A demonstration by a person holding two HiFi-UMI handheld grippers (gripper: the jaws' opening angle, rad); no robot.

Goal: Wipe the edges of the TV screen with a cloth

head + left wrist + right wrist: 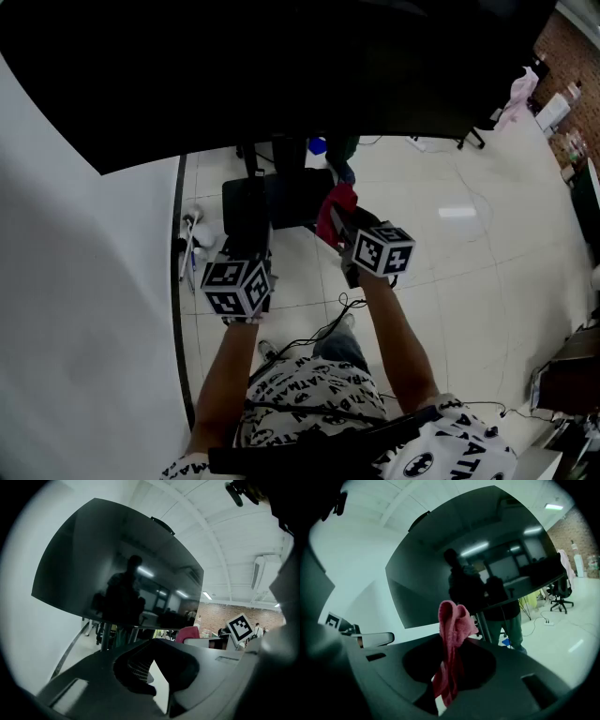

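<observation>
The big black TV screen (281, 75) fills the top of the head view, and its lower edge runs above both grippers. It also shows in the left gripper view as the screen (117, 569) and in the right gripper view as the screen (483, 559). My right gripper (339, 225) is shut on a red cloth (335, 208), held just below the screen's lower edge. The cloth (452, 634) sticks up in a fold from the right gripper (450, 667). My left gripper (246, 214) is to its left, lower. The left gripper (152, 665) looks shut and holds nothing.
A white wall (84, 309) stands at the left, with a black strip along its foot. The TV's stand posts (107, 637) reach down to the tiled floor (469, 253). Cables (309, 333) lie by the person's feet. An office chair (560, 590) stands far right.
</observation>
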